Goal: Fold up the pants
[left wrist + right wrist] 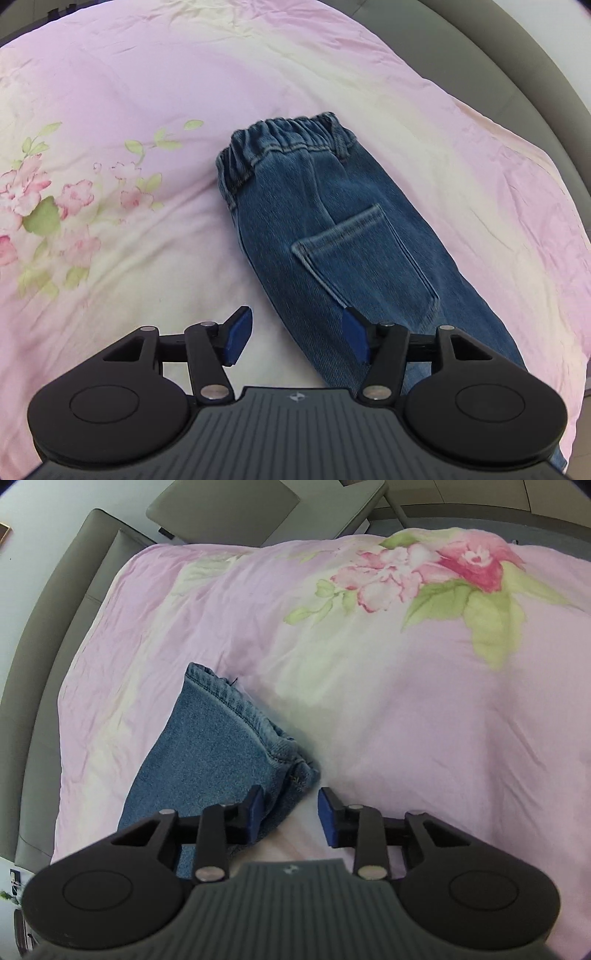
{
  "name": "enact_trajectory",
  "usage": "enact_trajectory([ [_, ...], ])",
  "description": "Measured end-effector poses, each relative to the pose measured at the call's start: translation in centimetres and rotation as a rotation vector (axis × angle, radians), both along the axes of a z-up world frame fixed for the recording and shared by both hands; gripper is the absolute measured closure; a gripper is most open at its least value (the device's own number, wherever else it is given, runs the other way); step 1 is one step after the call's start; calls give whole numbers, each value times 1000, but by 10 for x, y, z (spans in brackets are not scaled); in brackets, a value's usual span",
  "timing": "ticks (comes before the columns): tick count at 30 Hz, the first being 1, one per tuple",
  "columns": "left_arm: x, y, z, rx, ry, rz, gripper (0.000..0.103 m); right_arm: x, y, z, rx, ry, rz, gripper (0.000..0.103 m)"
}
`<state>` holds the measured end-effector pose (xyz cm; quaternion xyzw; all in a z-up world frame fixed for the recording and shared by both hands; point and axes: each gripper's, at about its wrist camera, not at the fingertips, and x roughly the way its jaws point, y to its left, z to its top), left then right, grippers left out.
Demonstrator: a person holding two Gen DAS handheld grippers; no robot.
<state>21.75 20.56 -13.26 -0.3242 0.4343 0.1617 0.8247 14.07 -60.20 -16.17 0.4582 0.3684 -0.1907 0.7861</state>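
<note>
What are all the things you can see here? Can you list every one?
blue denim pants with an elastic waistband: one, blue, lying lengthwise on the bedcover, back pocket facing up; leg hems stacked in the right wrist view.
pink floral bedcover: one, pink and cream with pink flowers and green leaves, spread under the pants.
grey padded bed frame: one, grey, along the bedcover's edge.
grey cushion: one, grey, beyond the bedcover's far edge.
left gripper: one, black with blue pads, open, over the pants' edge below the pocket.
right gripper: one, black with blue pads, open, at the hem corner.
</note>
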Motion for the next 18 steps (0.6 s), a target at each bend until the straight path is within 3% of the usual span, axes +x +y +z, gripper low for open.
enact_trajectory([
  [4, -8, -20, -7, -60, 24, -38, 37, -5, -2, -6, -1, 3, 12, 86],
  [7, -15, -42, -9, -130, 2, -73, 37, 4, -4, -11, 22, -28, -18, 84],
  [14, -31, -100, -15, -239, -29, -173, 37, 24, -2, -25, 0, -4, -79, 84],
  [18, -26, -126, -28, -187, 0, -188, 37, 27, 0, -18, -31, -7, -74, 92],
])
